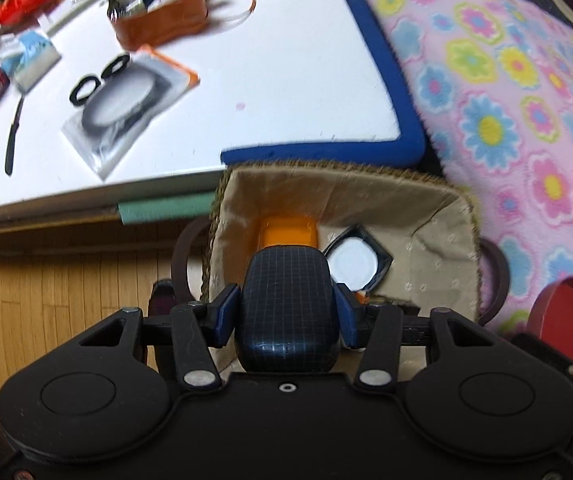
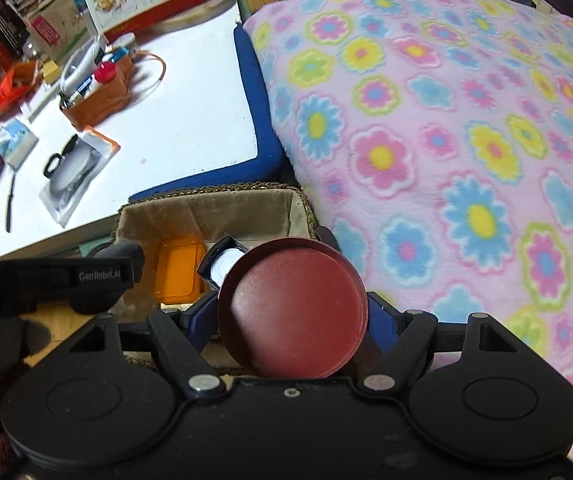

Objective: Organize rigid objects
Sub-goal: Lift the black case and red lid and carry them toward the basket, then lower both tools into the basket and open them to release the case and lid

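My left gripper point(image 1: 286, 314) is shut on a dark blue checked case point(image 1: 286, 312) and holds it above the near edge of a fabric-lined woven basket point(image 1: 438, 216). In the basket lie an orange box point(image 1: 286, 230) and a square black-framed white disc point(image 1: 356, 260). My right gripper point(image 2: 292, 320) is shut on a round dark red tin point(image 2: 292, 308), held above the same basket point(image 2: 246, 204), where the orange box point(image 2: 178, 272) and the white disc point(image 2: 226, 266) show. The left gripper's body point(image 2: 66, 280) enters at left. The red tin also shows in the left wrist view point(image 1: 566, 320).
A white table with a blue rim point(image 1: 390, 80) stands beyond the basket. On it lie a packaged ring point(image 1: 126, 108), black rings point(image 1: 84, 90), a black pen point(image 1: 12, 140) and an orange pouch of items point(image 1: 162, 20). A pink floral blanket point(image 2: 446, 140) fills the right side.
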### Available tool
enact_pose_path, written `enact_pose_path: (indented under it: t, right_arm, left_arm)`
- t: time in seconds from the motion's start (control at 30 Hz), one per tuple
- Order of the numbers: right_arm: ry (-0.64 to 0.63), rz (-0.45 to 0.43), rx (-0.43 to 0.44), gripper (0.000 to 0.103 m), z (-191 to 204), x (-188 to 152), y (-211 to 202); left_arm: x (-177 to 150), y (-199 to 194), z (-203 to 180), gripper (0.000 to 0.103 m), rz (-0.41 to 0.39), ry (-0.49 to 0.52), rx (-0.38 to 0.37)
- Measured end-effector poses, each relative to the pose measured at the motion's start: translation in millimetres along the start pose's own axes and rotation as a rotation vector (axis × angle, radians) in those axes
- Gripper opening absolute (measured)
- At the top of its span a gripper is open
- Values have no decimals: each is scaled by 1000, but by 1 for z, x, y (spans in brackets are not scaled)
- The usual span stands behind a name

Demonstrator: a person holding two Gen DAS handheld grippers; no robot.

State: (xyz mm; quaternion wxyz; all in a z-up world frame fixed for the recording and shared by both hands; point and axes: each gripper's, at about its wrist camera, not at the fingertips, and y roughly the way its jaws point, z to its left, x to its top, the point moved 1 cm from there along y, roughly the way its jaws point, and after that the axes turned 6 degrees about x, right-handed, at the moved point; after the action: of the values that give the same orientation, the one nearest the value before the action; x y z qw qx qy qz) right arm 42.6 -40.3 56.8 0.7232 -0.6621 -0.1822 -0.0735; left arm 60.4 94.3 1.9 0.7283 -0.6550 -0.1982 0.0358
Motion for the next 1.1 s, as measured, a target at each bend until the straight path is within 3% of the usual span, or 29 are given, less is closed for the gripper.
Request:
enact_pose_path:
  t: [0.27,0.73,0.97,1.1]
  right_arm:
    - [22,53,-6,76,1,4,33]
    - [13,85,15,76,7,6,51]
    - [25,92,7,81,6,6,55]
    - [31,91,-3,88,2,4,55]
  left_arm:
    - [0,7,-5,49,12,19,17]
    - [0,11,-4,49,35,4,36]
    - [0,14,-1,65,48,-4,65]
    - [-1,15,-1,67,53,1,59]
